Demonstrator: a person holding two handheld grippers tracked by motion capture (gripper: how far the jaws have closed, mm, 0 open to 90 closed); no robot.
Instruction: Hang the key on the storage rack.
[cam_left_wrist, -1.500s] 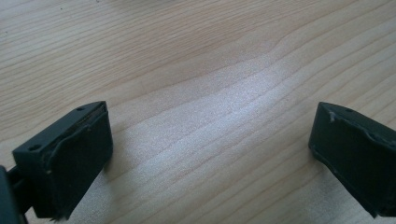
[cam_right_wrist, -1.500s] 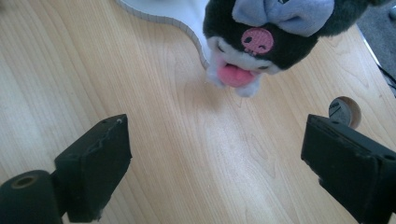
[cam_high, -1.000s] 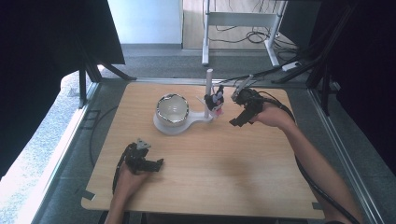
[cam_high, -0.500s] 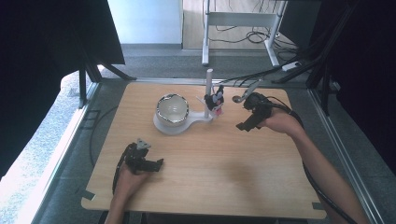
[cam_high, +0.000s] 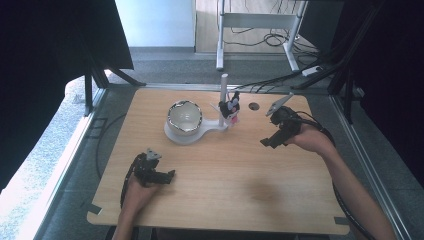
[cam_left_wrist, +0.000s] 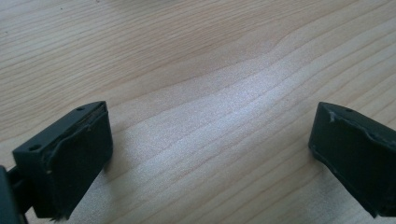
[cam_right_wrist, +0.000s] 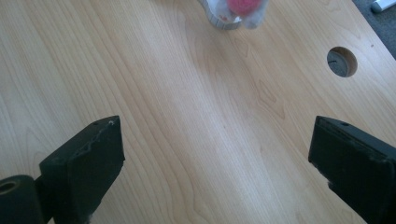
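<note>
Right gripper (cam_high: 270, 139) has pulled back, jaws wide and empty — the toy (cam_high: 231, 107) hangs on its stand (cam_high: 223, 95) ahead; left gripper (cam_high: 162, 175) open, idle.

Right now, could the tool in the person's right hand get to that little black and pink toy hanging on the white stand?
Probably yes. The right tool has its jaws open and holds nothing, and bare table lies between it and the toy on the white stand.
</note>
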